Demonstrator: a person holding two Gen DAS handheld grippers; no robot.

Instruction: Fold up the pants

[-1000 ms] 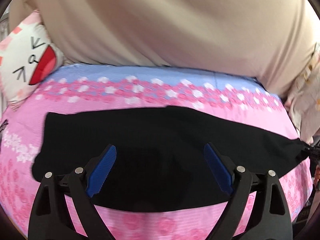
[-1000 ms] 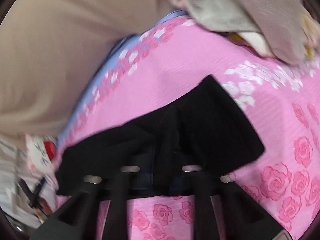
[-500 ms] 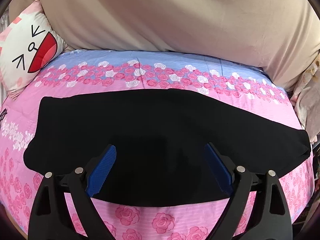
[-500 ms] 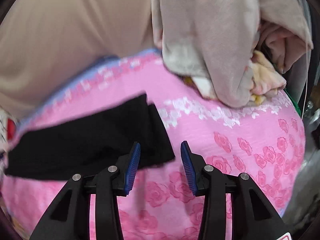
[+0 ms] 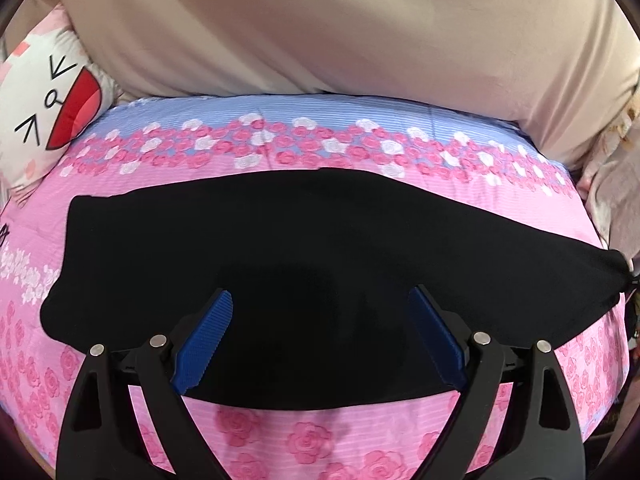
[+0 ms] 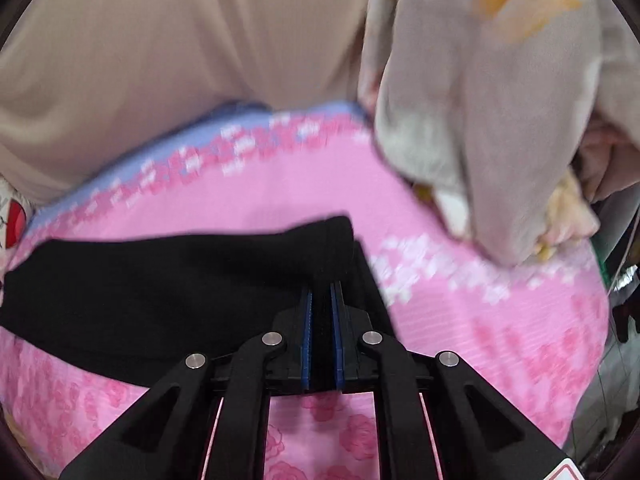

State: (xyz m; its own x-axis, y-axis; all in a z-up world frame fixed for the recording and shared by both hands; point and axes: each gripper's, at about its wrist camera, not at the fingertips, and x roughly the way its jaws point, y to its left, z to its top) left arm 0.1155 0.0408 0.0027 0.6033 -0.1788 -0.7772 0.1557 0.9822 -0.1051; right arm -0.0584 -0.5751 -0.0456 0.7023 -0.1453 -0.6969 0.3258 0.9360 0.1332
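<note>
Black fabric pants, long flat strip on the pink rose-print bedsheet, freshly pinched at the right end.
Right gripper, lower centre, just closed, clamped on that end, ready for folding leftward; left gripper wide apart, empty, over the middle.

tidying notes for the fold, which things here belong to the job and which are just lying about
Job:
- flat black fabric pants
- right gripper, shut on their end
- left gripper, open above them

Lying about:
- white cartoon-face pillow
- grey floral blanket heap
- beige bedding
</note>
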